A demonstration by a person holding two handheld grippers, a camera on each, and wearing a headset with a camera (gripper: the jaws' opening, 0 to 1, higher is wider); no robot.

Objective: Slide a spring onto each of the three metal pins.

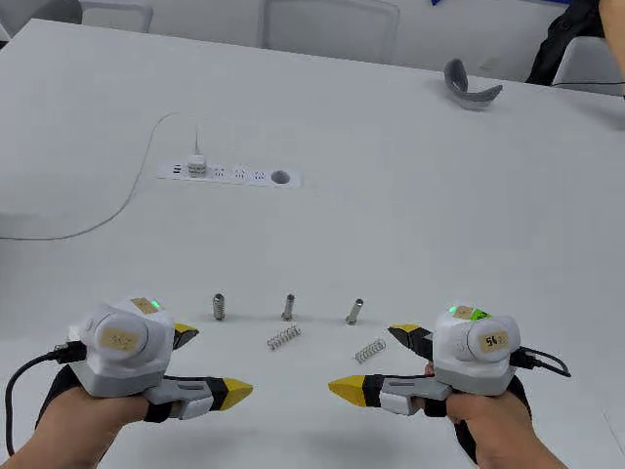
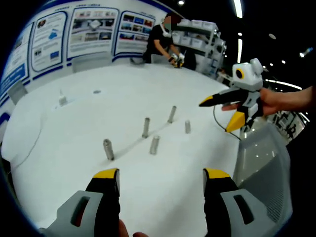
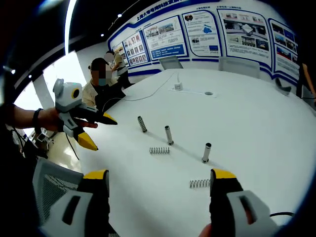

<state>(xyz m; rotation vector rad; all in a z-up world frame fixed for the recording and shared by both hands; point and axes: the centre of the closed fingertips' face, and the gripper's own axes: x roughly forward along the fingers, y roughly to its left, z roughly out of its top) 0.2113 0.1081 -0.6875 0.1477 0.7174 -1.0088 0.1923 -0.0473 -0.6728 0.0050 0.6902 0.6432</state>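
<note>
Left gripper (image 1: 213, 362) and right gripper (image 1: 372, 360) hung with fingers wide apart, empty. The leftmost pin (image 1: 219, 307) wore a spring (apparently); two loose springs (image 1: 283, 338) lay by two bare pins (image 1: 288, 307) on the surface (image 1: 391, 225).

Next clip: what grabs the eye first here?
Three metal pins stand in a row on the white table; the leftmost pin already wears a spring, while two loose springs lie just in front of the other two. At the near edge, the left hand-held gripper and right hand-held gripper hover open, tips pointing inward.
</note>
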